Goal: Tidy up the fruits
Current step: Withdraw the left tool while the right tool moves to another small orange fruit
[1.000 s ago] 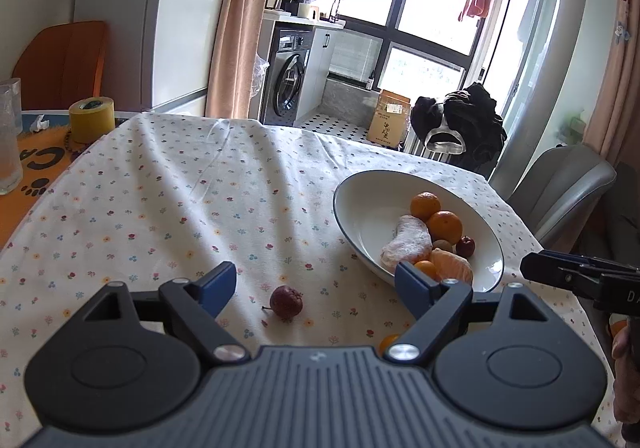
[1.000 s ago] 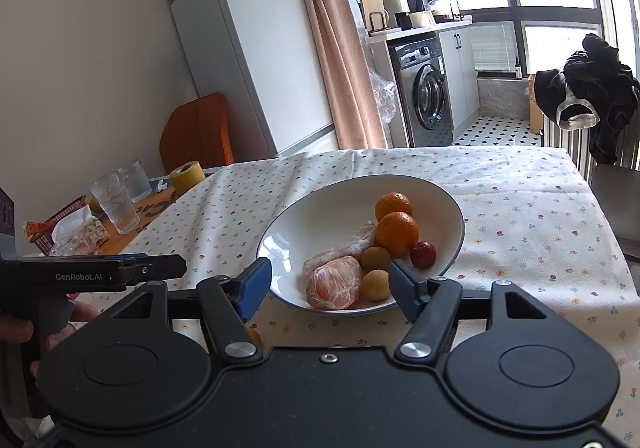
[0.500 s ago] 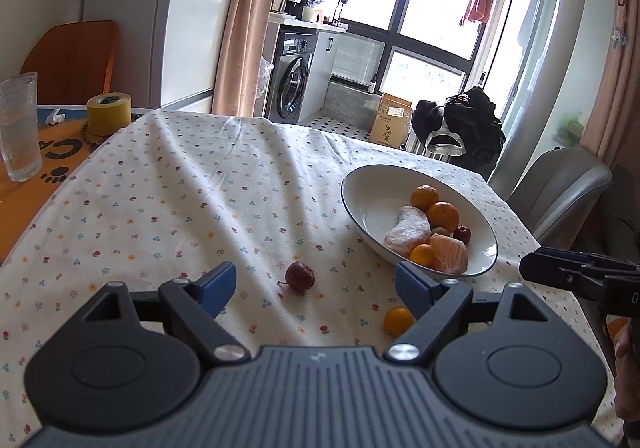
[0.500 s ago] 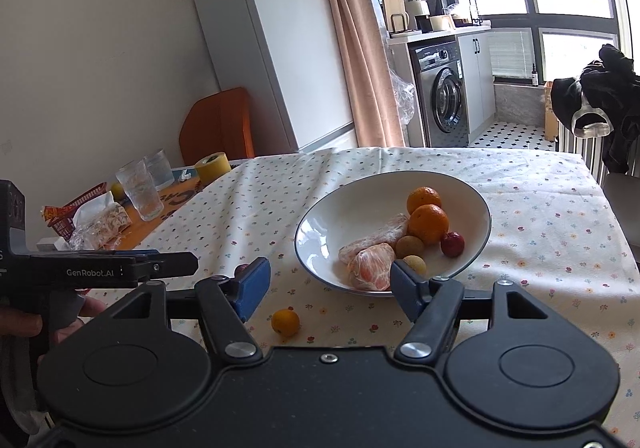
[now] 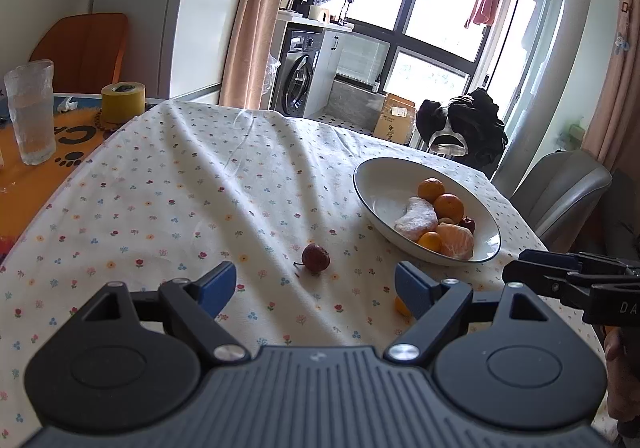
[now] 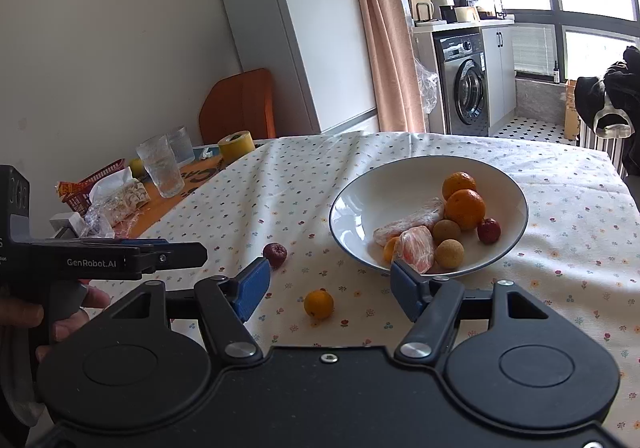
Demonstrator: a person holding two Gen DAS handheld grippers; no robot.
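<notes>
The left gripper (image 5: pixel 314 284) stands with its blue-tipped jaws spread wide and nothing between them, held above the flowered tablecloth (image 5: pixel 192 184). Just ahead of that gap, slightly nearer the left jaw's side of centre, lies a small dark red fruit (image 5: pixel 315 257), round, matte and a little wrinkled, with a thin stem poking out toward the left. A small orange fruit (image 5: pixel 401 306) shows only as a sliver, mostly hidden behind the right jaw's tip. Beyond the right jaw sits a white bowl (image 5: pixel 372 172) with a dark rim, holding two glossy whole oranges, a peeled segmented orange with pale pith, a whitish wrapped piece, a small orange fruit and a dark red one. The right gripper (image 6: pixel 326 290) also has its jaws wide apart and empty; in its view the small orange fruit (image 6: pixel 318 303) rests on the cloth right in the gap, smooth-skinned with a dark stem dot on top. The dark red fruit (image 6: pixel 275 254) lies just past the left jaw's tip, and the bowl (image 6: pixel 348 204) sits ahead of the right jaw, its near rim touching that jaw's outline; two tan, rough-skinned round fruits also show in it here. A hand (image 6: pixel 60 312) grips the other tool's handle at the left edge.
</notes>
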